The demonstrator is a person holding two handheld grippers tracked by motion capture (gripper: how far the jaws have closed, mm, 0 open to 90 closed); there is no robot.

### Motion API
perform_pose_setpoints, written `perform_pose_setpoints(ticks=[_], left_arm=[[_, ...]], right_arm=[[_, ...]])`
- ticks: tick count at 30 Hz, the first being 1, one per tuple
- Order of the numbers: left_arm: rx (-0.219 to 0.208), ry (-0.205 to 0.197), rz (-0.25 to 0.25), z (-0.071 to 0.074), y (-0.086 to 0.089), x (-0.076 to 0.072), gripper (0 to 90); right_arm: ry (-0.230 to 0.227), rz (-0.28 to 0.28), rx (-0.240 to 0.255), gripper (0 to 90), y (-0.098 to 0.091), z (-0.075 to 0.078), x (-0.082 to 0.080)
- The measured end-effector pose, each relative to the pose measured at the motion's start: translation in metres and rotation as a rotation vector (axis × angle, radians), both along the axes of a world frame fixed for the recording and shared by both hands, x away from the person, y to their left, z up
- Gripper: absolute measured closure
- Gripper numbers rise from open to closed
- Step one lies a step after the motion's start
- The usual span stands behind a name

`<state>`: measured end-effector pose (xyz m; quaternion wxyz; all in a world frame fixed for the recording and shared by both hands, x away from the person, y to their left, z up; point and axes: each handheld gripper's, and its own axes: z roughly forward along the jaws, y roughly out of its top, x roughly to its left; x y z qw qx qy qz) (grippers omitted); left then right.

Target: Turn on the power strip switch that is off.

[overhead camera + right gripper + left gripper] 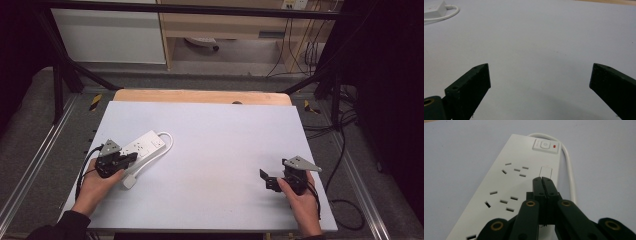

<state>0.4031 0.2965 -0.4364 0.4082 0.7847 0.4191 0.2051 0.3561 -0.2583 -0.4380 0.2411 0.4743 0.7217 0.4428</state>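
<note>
While one white power strip point(143, 145) lies at the table's point(215, 150) left, the left gripper point(541, 179) is held pressed together, empty, above it; its near end is cut off. Right gripper point(540, 75) is spread wide, empty.

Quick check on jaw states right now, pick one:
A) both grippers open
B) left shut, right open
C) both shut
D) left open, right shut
B. In the left gripper view the left gripper has its black jaws pressed together over the white rectangular plastic power strip, holding nothing; in the right gripper view the right gripper has its jaws spread wide above the pale blue table surface.
</note>
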Motion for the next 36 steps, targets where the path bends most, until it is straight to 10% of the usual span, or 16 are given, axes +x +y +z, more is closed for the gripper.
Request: perform_pose_setpoints(ticks=[36], left_arm=[[0.011,0.014,-0.008,-0.0016,0.0002,0.0031,89.9]], right_arm=[[0.005,0.004,-0.004,3.8,0.0008,-0.0004,-0.0003]])
